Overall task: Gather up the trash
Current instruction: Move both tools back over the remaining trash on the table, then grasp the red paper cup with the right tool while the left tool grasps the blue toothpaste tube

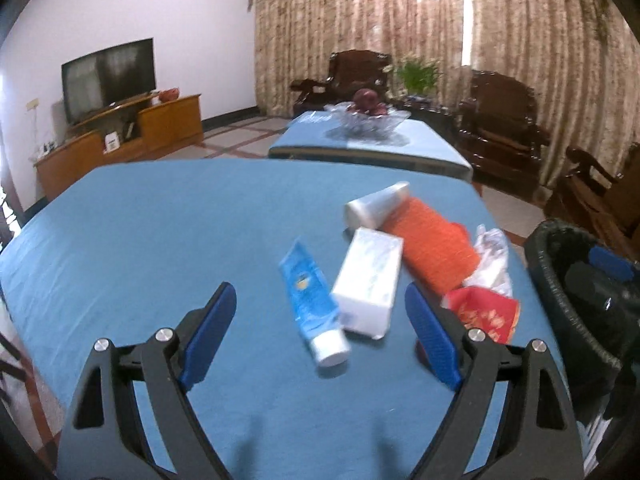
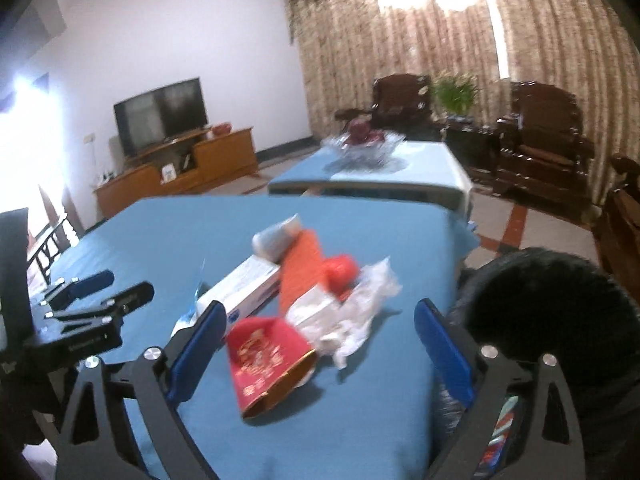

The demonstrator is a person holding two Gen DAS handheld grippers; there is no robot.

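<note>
On the blue surface [image 1: 160, 220] your trash pile [image 1: 384, 256] lay uncollected, near the black bin [image 1: 560, 280] at right, while your left tool [image 1: 320, 312] and right tool [image 2: 320, 332] gaped wide, holding nothing.

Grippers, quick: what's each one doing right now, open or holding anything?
Left gripper: open, nothing held; blue tube and white box lie ahead.
Right gripper: open, nothing held; red packet lies between its fingers.
</note>
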